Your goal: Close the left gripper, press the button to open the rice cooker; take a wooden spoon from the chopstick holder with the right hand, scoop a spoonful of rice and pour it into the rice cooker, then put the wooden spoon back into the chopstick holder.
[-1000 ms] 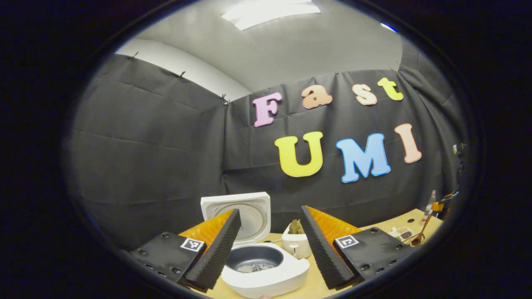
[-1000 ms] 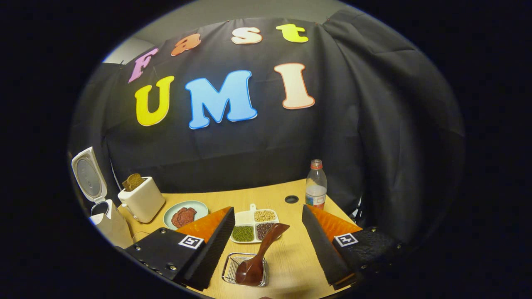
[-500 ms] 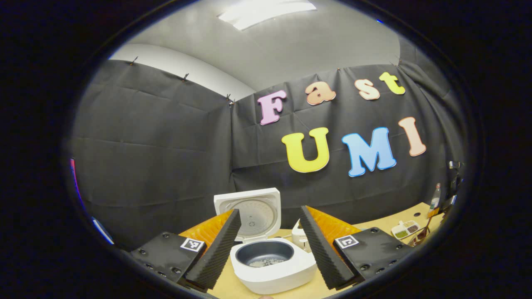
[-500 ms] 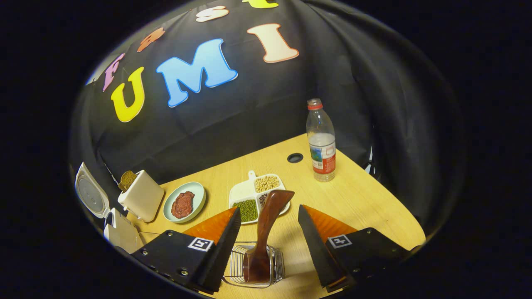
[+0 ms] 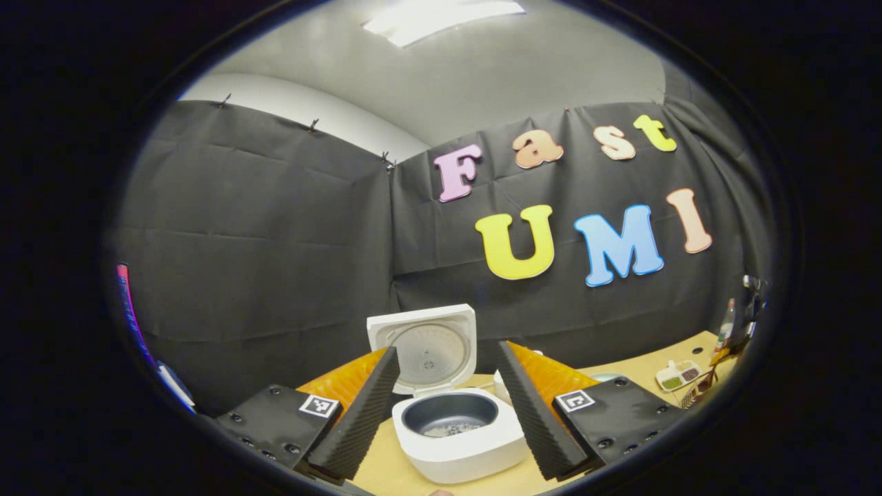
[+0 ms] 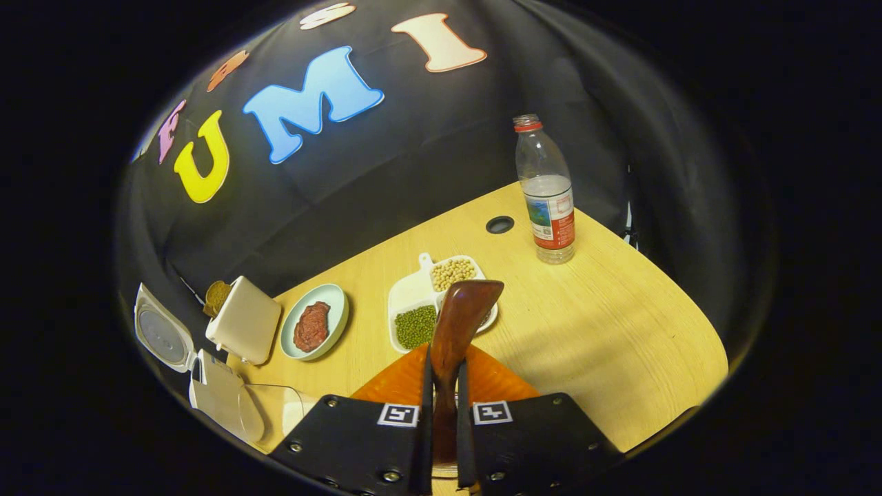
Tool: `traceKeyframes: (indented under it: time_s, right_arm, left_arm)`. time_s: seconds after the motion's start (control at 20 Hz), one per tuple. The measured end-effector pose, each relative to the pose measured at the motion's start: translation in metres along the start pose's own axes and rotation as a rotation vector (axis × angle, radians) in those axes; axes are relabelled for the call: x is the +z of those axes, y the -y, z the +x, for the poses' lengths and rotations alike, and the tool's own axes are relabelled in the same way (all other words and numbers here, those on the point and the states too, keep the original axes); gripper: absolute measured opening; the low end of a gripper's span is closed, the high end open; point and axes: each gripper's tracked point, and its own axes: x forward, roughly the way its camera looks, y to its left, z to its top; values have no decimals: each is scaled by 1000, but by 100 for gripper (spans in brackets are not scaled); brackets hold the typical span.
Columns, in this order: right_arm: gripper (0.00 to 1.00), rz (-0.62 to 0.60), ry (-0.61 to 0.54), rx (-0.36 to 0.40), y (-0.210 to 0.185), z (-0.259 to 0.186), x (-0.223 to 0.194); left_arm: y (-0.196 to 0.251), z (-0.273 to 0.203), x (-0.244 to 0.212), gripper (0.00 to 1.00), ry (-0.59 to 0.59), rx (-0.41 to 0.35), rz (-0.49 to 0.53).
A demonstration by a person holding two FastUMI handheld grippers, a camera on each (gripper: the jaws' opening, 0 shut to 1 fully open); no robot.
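- Between the right gripper's [image 6: 441, 406] fingers, the dark reddish-brown wooden spoon [image 6: 460, 318] is now being clamped by its handle; half a second ago those fingers were standing spread on either side of it.
- Beneath that grip, the wire chopstick holder is mostly hidden by the gripper body, so whether the bowl of the spoon is sitting in it cannot be told.
- Beyond the spoon's tip, the white divided dish of beans and grains [image 6: 441, 296] is lying on the pale wooden table [image 6: 606, 331], with the clear plastic water bottle [image 6: 546, 193] standing farther back.
- Ahead of the left gripper [image 5: 444, 413], which is hanging released and empty, the white rice cooker [image 5: 458, 441] is standing with its lid [image 5: 427, 348] raised and some rice in the dark inner pot.
- Judgement: with grains already in the pot, the fresh closure is either starting another scoop or finishing the return.
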Motion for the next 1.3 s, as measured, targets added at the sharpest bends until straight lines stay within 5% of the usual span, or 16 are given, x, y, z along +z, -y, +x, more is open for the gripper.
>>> traceKeyframes:
  time_s: [0.1,0.75,1.3]
  right_arm:
    - [7,-42,59,7,-5,-9,10]
    - [7,-117,264,60,-85,-92,55]
    - [7,-113,225,154,-179,-83,-10]
  left_arm:
    - [1,0,-3,98,0,-13,3]
    - [-25,32,-16,100,16,-96,-59]
    - [-86,47,-39,98,-13,-87,-62]
